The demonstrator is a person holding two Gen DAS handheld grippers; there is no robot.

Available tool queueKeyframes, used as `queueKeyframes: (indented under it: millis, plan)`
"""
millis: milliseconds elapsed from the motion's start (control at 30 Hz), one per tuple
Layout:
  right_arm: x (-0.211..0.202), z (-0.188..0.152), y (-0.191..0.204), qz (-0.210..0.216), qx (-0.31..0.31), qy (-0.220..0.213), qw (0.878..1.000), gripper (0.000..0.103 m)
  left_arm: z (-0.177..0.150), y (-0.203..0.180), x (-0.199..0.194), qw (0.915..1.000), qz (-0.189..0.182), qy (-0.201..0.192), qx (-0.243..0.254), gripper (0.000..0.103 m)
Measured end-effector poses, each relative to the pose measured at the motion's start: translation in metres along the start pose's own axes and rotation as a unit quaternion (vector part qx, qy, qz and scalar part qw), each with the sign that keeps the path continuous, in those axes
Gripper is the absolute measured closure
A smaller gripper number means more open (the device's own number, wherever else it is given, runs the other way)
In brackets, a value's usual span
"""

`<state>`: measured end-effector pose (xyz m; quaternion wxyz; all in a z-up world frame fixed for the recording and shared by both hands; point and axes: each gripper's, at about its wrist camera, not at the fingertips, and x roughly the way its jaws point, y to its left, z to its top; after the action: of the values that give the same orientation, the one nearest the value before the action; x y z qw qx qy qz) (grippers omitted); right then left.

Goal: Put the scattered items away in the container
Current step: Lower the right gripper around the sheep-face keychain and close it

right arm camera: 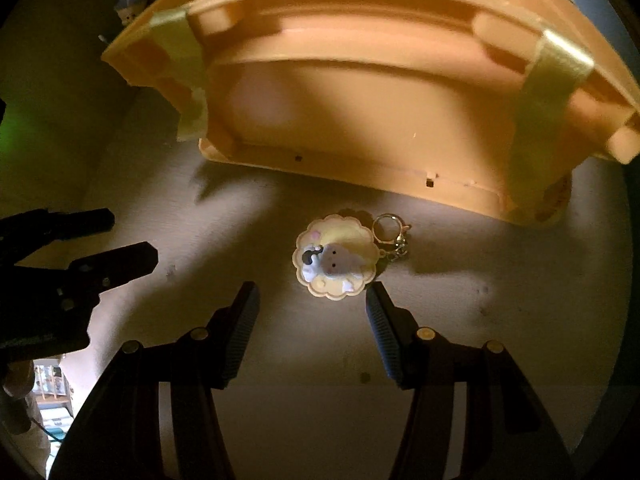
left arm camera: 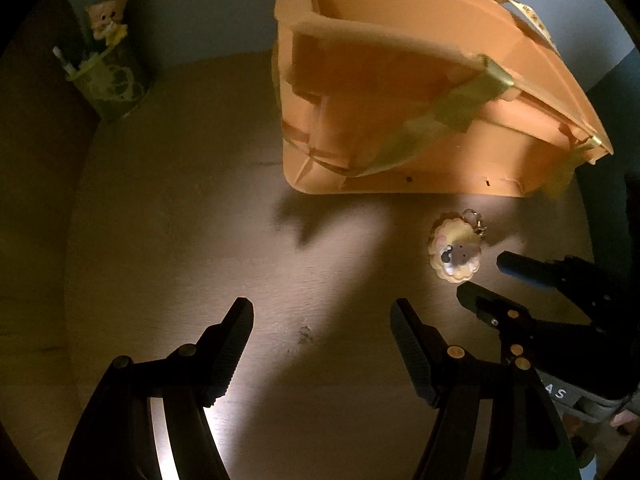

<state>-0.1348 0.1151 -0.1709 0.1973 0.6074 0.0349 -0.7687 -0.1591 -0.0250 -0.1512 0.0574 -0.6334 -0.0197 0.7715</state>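
Lying flat on the wooden tabletop (right arm camera: 500, 280), the keychain charm (right arm camera: 336, 258) is a scalloped cream disc with a small white animal figure on it, and its gold ring and clasp (right arm camera: 390, 228) sit at the edge of the charm that faces the container. The orange plastic container (right arm camera: 360, 92) stands just beyond the charm, apart from it, with strips of pale yellow tape (right arm camera: 548, 92) running down its near wall at 2 corners.

On the other side of the charm from the container, the right gripper (right arm camera: 312, 308) hovers with its jaws spread wide and nothing between them; its right fingertip is just beside the charm's rim, and whether the 2 touch cannot be told. In the left wrist view the same charm (left arm camera: 454, 252) shows at the right, with the right gripper (left arm camera: 480, 276) reaching in close against it.

Farther from the charm, the left gripper (left arm camera: 322, 312) is also wide open and holds nothing, with bare wood under it.

Well apart from the charm, past the container's far corner, a green cup (left arm camera: 106, 80) with a small doll figure (left arm camera: 106, 16) above it stands near the wall.
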Motion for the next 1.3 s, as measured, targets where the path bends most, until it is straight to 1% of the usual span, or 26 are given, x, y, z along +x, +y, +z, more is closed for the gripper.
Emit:
queueKeyframes:
  millis: [233,367,633,700,867,933,1033,1100,1300]
  plan:
    - [0.017,0.002,-0.006,-0.004,0.006,0.016,1.000,0.050,0.001,0.001,0.006,1.0000,-0.001,0.004,-0.002,0.036]
    - [0.021,0.003,-0.008,-0.006,0.004,0.017,1.000,0.050,0.002,0.001,0.009,1.0000,-0.002,0.008,-0.002,0.036]
    - [0.024,0.004,-0.001,-0.040,-0.023,0.007,0.999,0.050,0.004,0.002,0.014,0.9998,-0.004,0.016,-0.008,0.036]
    - [0.026,0.004,-0.001,-0.048,-0.026,0.010,0.998,0.050,0.003,0.003,0.014,0.9998,-0.005,0.017,-0.011,0.036]
    - [0.030,0.003,-0.002,-0.051,-0.029,0.011,0.998,0.050,0.003,0.004,0.012,0.9998,0.000,0.014,-0.015,0.036]
    - [0.030,0.003,-0.001,-0.056,-0.034,0.008,0.998,0.051,0.003,0.004,0.011,0.9998,0.001,0.014,-0.016,0.036]
    - [0.028,0.001,-0.004,-0.050,-0.031,0.006,0.998,0.053,0.002,0.001,0.009,0.9998,0.001,0.013,-0.015,0.036]
    - [0.025,-0.001,-0.005,-0.045,-0.027,0.005,0.999,0.061,0.002,-0.002,0.007,0.9998,0.002,0.012,-0.012,0.036]
    - [0.012,-0.008,-0.006,-0.044,-0.035,-0.002,0.998,0.061,0.000,-0.013,0.000,0.9999,0.003,0.010,-0.005,0.036]
